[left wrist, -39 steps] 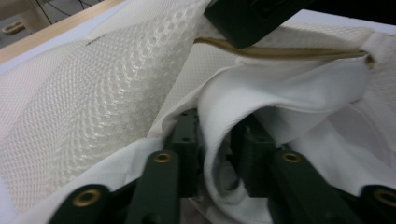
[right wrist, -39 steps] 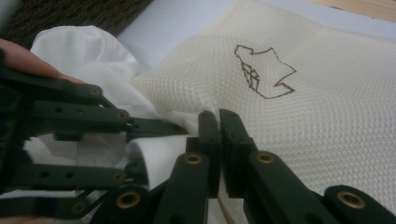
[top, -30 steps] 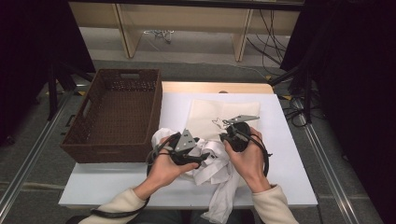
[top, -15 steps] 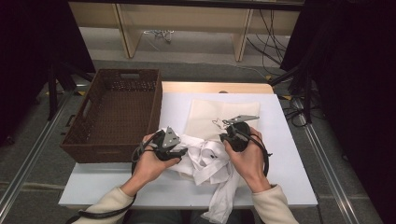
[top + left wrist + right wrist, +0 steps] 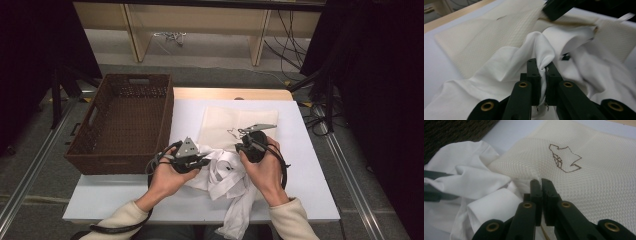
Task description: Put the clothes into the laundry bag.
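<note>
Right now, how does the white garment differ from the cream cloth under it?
The white garment lies crumpled, with folds and a sleeve hanging over the table's near edge; the cream cloth lies mostly flat.
The white garment is plain and smooth; the cream cloth has a waffle weave and a small brown outline drawing.
The left gripper pinches the white garment; the right gripper is shut on the cream cloth's edge.

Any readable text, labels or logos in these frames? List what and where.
No readable words or numbers.
Cream cloth: a dark outline drawing, a logo-like shape with no letters.
White garment: a small dark mark, too blurred to read.
Basket, grippers: no labels visible.
</note>
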The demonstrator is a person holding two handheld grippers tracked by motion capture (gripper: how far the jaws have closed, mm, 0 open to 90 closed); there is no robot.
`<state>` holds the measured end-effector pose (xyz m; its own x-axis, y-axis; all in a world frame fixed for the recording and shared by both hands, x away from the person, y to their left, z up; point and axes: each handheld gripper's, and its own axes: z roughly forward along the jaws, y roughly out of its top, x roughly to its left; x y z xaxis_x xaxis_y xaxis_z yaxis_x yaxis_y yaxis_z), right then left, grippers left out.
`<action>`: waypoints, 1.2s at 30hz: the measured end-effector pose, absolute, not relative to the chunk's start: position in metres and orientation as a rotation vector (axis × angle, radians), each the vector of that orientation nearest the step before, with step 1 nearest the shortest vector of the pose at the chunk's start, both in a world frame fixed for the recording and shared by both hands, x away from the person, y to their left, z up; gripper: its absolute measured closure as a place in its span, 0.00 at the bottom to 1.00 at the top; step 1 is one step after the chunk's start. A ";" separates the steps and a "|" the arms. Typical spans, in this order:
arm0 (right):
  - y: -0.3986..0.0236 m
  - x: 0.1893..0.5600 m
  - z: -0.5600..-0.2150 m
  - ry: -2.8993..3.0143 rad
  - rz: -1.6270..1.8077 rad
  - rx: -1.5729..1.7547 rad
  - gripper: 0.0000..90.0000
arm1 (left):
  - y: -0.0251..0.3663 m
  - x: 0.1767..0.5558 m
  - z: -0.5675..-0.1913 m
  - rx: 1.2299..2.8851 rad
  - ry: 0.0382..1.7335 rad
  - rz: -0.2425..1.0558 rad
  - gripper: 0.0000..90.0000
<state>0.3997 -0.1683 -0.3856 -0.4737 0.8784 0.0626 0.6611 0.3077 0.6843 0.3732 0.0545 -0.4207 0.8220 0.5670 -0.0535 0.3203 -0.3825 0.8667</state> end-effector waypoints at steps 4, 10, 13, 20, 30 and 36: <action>-0.167 0.398 -0.385 2.261 0.947 1.375 0.99 | 0.035 0.370 -0.418 1.980 0.617 0.304 0.94; -0.166 0.396 -0.381 2.260 0.965 1.356 0.99 | 0.014 0.383 -0.426 2.005 0.604 0.331 0.94; -0.167 0.396 -0.381 2.263 0.964 1.321 0.99 | 0.006 0.391 -0.435 2.014 0.635 0.346 0.94; -0.162 0.392 -0.380 2.264 0.975 1.361 0.99 | 0.004 0.406 -0.448 2.049 0.668 0.366 0.93; -0.167 0.394 -0.379 2.251 0.983 1.364 0.99 | 0.018 0.398 -0.441 2.004 0.678 0.335 0.68; -0.169 0.396 -0.380 2.253 0.979 1.372 0.99 | 0.030 0.381 -0.430 1.999 0.624 0.327 0.47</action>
<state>0.3958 -0.1689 -0.3798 -0.4839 0.8721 0.0723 0.6477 0.3013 0.6998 0.3810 0.0298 -0.4301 0.8318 0.5542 -0.0299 0.2910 -0.3896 0.8738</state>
